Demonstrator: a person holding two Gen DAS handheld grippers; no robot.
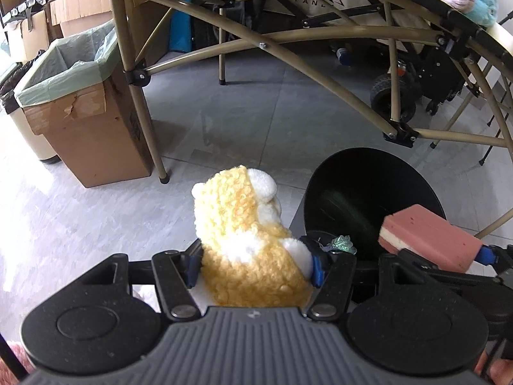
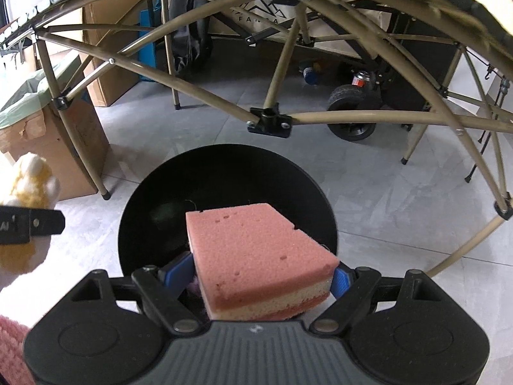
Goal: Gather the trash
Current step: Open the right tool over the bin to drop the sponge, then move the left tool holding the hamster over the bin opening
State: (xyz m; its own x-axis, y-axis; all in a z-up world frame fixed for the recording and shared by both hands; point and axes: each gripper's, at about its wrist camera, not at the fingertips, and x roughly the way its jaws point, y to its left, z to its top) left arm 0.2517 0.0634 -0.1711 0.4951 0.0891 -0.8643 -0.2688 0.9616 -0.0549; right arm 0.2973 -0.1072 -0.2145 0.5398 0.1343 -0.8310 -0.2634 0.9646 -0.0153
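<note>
While above the black bin (image 2: 154,211): right gripper (image 2: 264,276) clamped on sponge (image 2: 256,250), left gripper (image 1: 253,264) on plush toy (image 1: 243,224).

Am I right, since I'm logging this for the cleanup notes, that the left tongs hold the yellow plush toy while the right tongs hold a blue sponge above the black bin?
Not quite: the sponge is pink with a cream layer, not blue, as the right wrist view shows. The rest stands: the left tongs hold the yellow plush toy, and the right tongs hold the sponge above the black bin.
</note>
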